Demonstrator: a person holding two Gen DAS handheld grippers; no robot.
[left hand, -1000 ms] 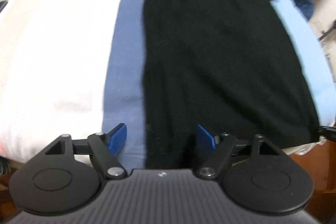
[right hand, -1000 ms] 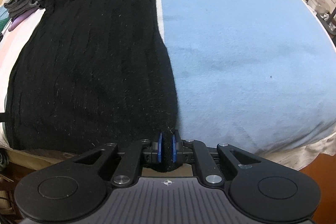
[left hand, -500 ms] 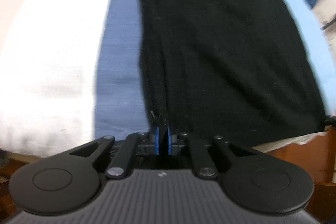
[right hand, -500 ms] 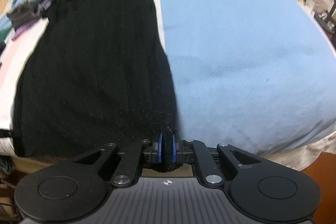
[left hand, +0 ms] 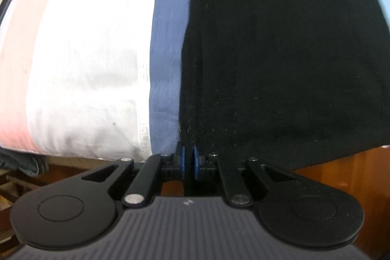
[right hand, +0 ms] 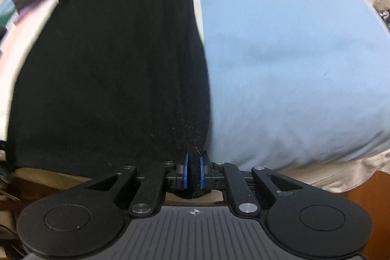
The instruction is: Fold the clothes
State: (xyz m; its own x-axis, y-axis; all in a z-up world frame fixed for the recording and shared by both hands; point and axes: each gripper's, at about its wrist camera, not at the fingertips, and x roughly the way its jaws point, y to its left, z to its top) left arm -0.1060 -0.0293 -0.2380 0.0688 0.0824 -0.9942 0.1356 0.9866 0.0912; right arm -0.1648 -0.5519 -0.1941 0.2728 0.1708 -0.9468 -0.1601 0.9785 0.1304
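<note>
Black garment (left hand: 280, 52) lengthwise away from claws.

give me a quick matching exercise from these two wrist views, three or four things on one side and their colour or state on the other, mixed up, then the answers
Things:
1. garment
2. left gripper
3. bedcover to the right of the garment
4. sheet to the left of the garment

Colour or state:
A. white
B. black, spread flat
C. light blue
D. shut on a hem corner

Pairs: 1-B, 2-D, 3-C, 4-A
</note>
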